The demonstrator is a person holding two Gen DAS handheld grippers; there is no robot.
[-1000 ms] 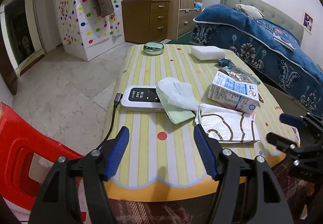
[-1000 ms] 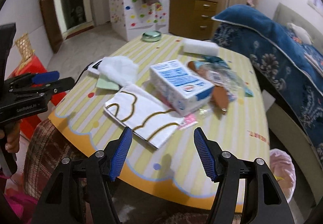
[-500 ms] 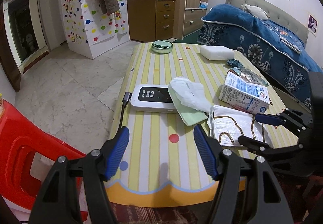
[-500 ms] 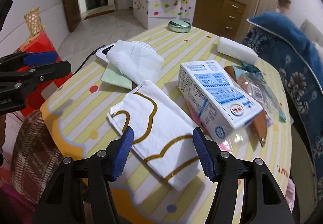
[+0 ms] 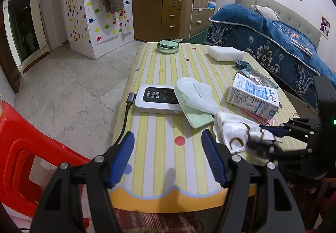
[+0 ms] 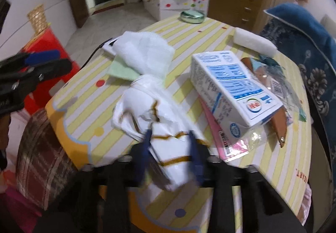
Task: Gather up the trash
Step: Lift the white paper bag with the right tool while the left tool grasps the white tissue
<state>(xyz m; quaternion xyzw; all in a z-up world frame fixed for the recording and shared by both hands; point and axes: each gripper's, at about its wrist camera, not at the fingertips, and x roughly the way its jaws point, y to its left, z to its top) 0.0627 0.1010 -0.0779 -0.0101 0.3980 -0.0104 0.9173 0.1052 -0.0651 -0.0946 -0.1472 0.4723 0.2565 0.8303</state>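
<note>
1. white paper wrapper with gold-brown curved lines [image 6: 166, 128] lies crumpled near the front edge of the yellow-and-white striped table [image 5: 166, 161], bunched up between the blue pads of the right gripper [image 6: 171, 149].
2. the right gripper's jaws have just been closing, and both pads now press on the wrapper from either side; the paper buckles and folds above them. this view is blurred around the fingers.
3. in the left wrist view the right gripper [image 5: 266, 135] reaches in from the right edge, its fingertips sunk into the wrapper [image 5: 235, 132].
4. the left gripper [image 5: 168, 159] hangs over the table's near edge with its jaws spread wide and nothing between them; it touches nothing.
5. a white and blue printed carton [image 6: 231, 88] lies on its side just right of the wrapper, resting on a pink flat packet [image 6: 222, 138] and beside a clear crinkled plastic bag [image 6: 277, 84].
6. a white crumpled tissue [image 6: 145, 54] sits on a pale green cloth [image 6: 119, 67] just behind the wrapper, touching its far end.
7. under the tissue's far side lies a white flat device with a black screen [image 5: 157, 100], with a dark cable [image 5: 126, 115] running off the table's left edge.
8. at the far end stand a round green tin [image 5: 168, 46] and a white oblong pack [image 5: 224, 53], well apart from the grippers.
9. a red plastic stool [image 5: 19, 159] stands left of the table.
</note>
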